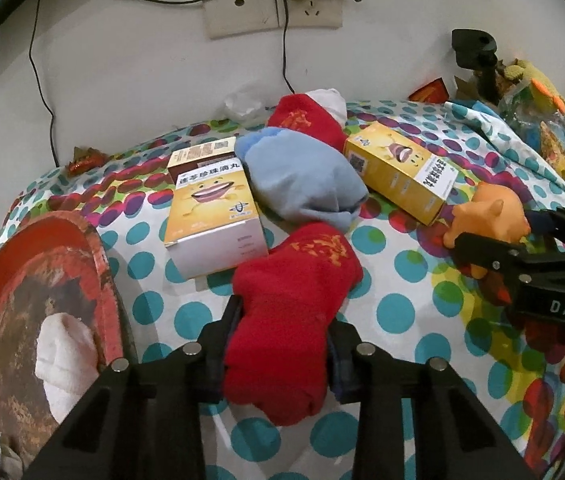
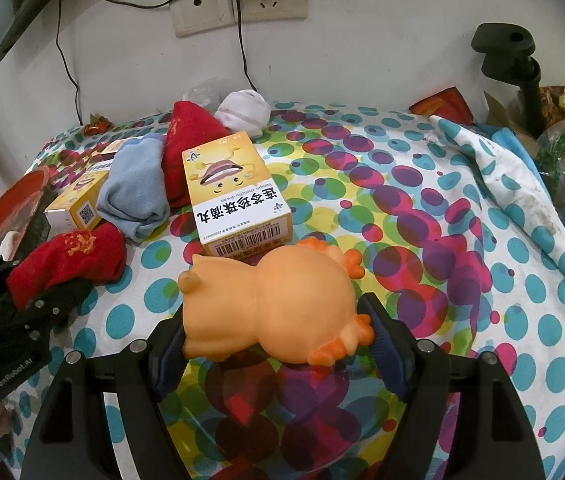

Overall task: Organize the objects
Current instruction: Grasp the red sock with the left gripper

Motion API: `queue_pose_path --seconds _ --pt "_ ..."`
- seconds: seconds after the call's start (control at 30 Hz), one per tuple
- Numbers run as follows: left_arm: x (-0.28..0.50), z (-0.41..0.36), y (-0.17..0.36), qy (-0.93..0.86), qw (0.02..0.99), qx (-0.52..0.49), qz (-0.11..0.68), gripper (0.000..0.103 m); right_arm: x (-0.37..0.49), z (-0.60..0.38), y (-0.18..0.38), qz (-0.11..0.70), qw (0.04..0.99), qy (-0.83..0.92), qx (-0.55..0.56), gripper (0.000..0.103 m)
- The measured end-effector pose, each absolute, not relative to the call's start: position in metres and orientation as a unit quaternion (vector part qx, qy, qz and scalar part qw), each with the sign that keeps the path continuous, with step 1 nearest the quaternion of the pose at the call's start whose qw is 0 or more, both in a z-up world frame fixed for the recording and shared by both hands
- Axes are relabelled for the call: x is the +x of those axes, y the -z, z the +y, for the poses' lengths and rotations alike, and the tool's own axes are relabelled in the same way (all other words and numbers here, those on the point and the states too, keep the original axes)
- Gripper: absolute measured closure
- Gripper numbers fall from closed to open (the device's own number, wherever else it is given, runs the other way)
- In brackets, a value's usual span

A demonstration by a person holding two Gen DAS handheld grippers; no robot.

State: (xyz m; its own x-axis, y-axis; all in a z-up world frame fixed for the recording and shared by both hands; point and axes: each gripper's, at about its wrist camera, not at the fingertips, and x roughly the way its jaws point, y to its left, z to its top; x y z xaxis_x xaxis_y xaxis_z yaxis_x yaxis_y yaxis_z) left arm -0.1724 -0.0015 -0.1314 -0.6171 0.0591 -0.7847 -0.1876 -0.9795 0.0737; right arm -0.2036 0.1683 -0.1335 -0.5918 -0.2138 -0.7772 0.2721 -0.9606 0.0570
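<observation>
Left claw (image 1: pixel 282 340): I see it clamped on the near red sock (image 1: pixel 294 300).
Sock position: just right of the yellow box (image 1: pixel 214 216).
Sock axis: long axis runs away from the claw toward the blue sock (image 1: pixel 306 184).
Right claw (image 2: pixel 278 344): pads pressing the orange toy (image 2: pixel 274 304).

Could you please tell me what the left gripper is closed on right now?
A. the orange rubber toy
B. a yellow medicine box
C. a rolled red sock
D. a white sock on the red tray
C: in the left wrist view the left gripper has both fingers pressed against the sides of the rolled red sock, while the orange rubber toy sits in the right gripper.
</observation>
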Motion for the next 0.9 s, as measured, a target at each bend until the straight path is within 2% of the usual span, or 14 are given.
queue_pose_path --seconds 0.57,0.9 --pt "-0.148 -0.004 0.104 -0.894 0.094 -0.432 0.069 0.068 -0.203 0.168 0.134 0.034 0.134 0.891 0.432 0.028" --pt "-0.13 -0.025 0.094 -0.894 0.093 -0.437 0.036 0.068 -0.204 0.168 0.134 0.033 0.134 0.891 0.432 0.027"
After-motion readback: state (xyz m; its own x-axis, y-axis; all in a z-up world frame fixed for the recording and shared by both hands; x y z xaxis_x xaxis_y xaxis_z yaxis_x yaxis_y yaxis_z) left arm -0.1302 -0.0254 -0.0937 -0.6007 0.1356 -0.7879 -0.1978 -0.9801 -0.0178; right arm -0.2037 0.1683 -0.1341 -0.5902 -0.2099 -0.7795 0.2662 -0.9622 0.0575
